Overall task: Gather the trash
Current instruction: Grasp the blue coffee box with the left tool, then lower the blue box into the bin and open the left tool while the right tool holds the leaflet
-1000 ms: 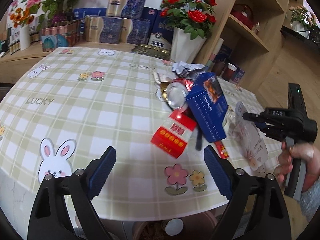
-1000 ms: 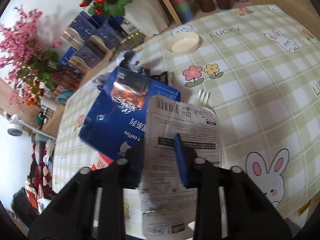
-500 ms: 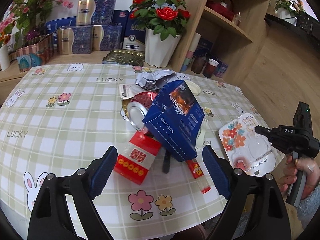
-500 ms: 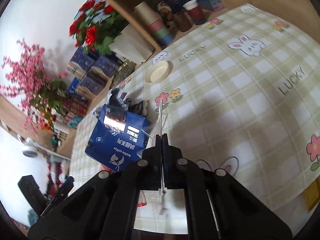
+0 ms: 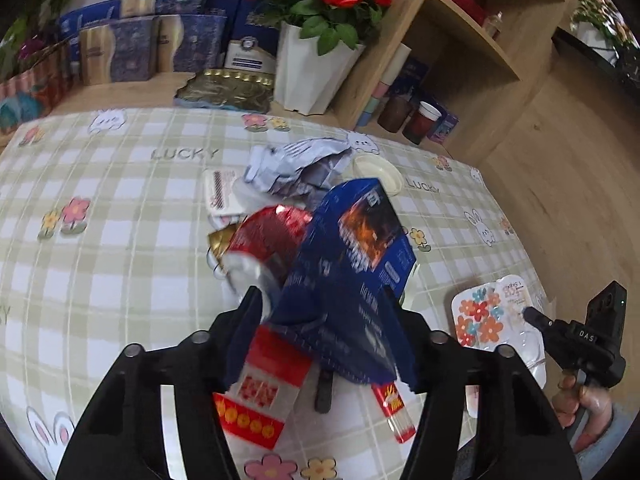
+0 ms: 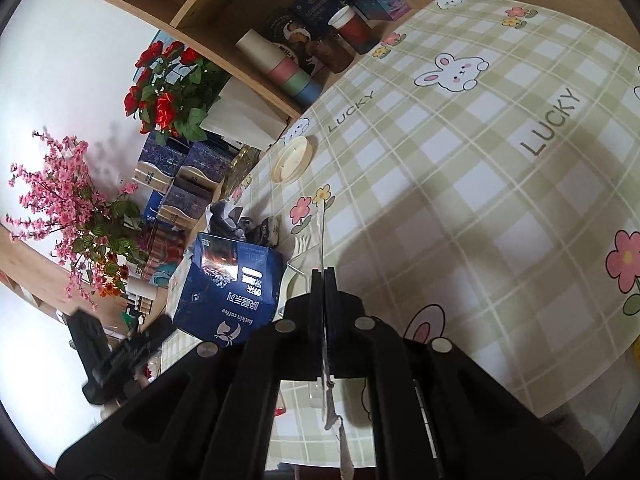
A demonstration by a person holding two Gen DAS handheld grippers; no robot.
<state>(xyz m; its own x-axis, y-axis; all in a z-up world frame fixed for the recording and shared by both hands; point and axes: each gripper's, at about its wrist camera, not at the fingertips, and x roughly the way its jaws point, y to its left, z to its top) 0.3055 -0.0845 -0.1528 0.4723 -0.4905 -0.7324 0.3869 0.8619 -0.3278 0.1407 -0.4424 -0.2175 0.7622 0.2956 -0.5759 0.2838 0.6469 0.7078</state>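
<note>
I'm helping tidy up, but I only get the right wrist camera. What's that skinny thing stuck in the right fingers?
Observer: The left wrist camera shows it flat-on: a flat pack printed with orange and blue flowers, pinched at its edge by the right gripper.
Operator: Is the other gripper getting the blue box?
Observer: The left gripper has the blue box between its fingers, and they are closing.
Operator: Is anything hiding behind the box?
Observer: Yes, a red can lies on its side right beside the box.
</note>
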